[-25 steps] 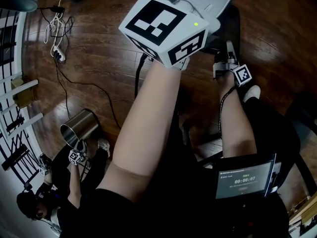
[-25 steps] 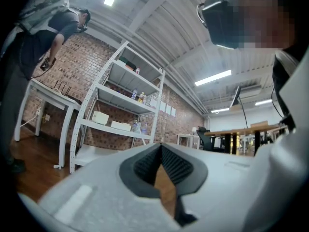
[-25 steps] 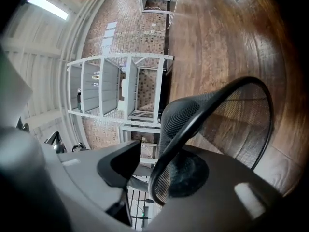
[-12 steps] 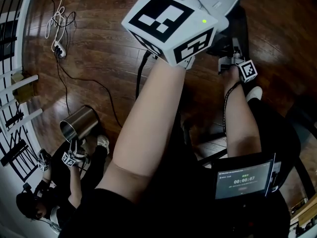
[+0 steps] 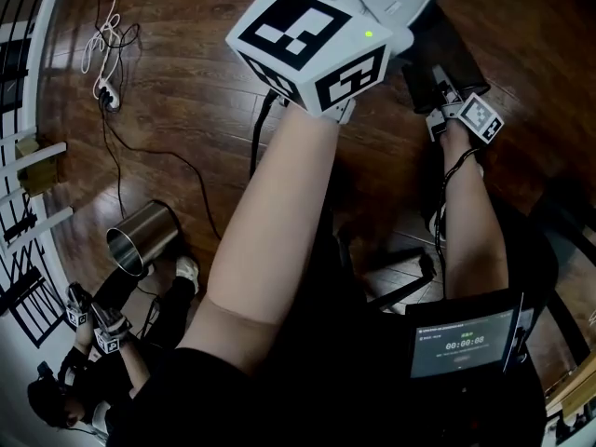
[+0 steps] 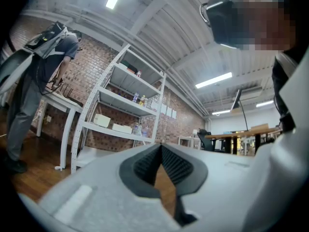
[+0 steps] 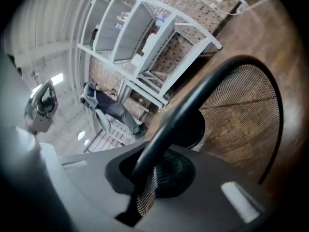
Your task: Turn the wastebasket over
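Wastebasket point(image 7: 241, 115) tipped sideways, mouth rim clamped in right tongs point(image 7: 145, 178).

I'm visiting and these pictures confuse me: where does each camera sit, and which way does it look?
Head view: on the person's head, looking down at the floor; forearms, left gripper and right gripper show.
Left gripper view: on that gripper, facing white shelves; its empty jaws show.
Right gripper view: on that gripper; its jaws clamp the mesh wastebasket's rim.
Both gripper views share the shelves.
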`<state>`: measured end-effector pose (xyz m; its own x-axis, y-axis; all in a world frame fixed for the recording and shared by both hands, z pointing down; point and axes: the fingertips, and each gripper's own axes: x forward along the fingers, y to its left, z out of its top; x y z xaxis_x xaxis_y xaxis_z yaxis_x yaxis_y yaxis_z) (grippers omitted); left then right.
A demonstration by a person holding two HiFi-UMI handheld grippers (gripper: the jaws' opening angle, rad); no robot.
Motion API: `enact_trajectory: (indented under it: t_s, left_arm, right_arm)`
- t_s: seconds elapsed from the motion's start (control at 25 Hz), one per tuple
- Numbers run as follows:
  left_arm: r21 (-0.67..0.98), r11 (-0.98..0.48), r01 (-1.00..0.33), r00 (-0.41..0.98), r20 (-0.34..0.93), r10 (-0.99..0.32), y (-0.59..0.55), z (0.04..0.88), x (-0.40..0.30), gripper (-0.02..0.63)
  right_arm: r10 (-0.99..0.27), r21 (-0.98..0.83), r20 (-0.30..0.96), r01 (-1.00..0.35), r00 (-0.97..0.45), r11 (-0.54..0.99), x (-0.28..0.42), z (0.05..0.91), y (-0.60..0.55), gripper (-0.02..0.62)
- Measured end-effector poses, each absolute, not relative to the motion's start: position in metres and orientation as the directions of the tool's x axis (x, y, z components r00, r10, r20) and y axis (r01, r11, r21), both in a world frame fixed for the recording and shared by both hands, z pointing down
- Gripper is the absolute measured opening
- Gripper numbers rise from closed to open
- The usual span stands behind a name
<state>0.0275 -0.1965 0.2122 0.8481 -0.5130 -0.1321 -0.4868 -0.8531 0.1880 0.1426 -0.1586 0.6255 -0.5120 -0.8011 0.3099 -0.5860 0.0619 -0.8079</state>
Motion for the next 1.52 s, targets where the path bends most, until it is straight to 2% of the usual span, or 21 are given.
enact_trajectory:
  t_s: [0.16, 0.32, 0.44, 0.6, 0.92, 1.16, 1.24, 1.52]
  left_arm:
    - [0.187, -0.848, -0.496, 0.84, -0.142, -0.523, -0.195, 0.199, 0.015, 0.003]
    - [0.193, -0.845, -0.5, 0.835, -0.152, -0.529, -0.19, 0.189, 0.005, 0.003]
    - [0.196, -0.842, -0.502, 0.835, -0.145, -0.531, -0.191, 0.193, 0.005, 0.003]
    - [0.201, -0.838, -0.507, 0.83, -0.147, -0.538, -0.191, 0.194, 0.001, 0.003]
    - [0.21, -0.837, -0.505, 0.831, -0.144, -0.538, -0.191, 0.193, 0.003, 0.003]
    - [0.212, -0.835, -0.508, 0.831, -0.136, -0.54, -0.196, 0.196, -0.001, 0.003]
    - [0.208, -0.836, -0.508, 0.833, -0.127, -0.538, -0.199, 0.199, -0.002, 0.003]
    - [0.186, -0.844, -0.504, 0.848, -0.081, -0.524, -0.196, 0.204, 0.009, 0.003]
  right_arm:
    - [-0.648, -0.622, 0.492, -0.755, -0.582, 0.206, 0.135, 0.615, -0.162, 0.014]
    - [-0.485, -0.335, 0.715, -0.856, -0.503, 0.394, 0.132, 0.615, -0.157, 0.023]
    - [-0.38, -0.082, 0.845, -0.792, -0.378, 0.605, 0.122, 0.627, -0.153, 0.029]
    - [-0.255, 0.114, 0.945, -0.521, -0.207, 0.846, 0.096, 0.643, -0.128, 0.028]
    - [-0.113, 0.106, 0.992, -0.128, -0.051, 0.986, 0.074, 0.67, -0.083, 0.026]
    - [-0.065, 0.051, 0.995, -0.178, -0.075, 0.983, 0.076, 0.676, -0.076, 0.029]
    - [-0.075, 0.054, 0.992, -0.187, -0.103, 0.981, 0.07, 0.666, -0.082, 0.077]
    - [-0.094, 0.066, 0.979, -0.156, -0.181, 0.986, 0.063, 0.592, -0.083, 0.129]
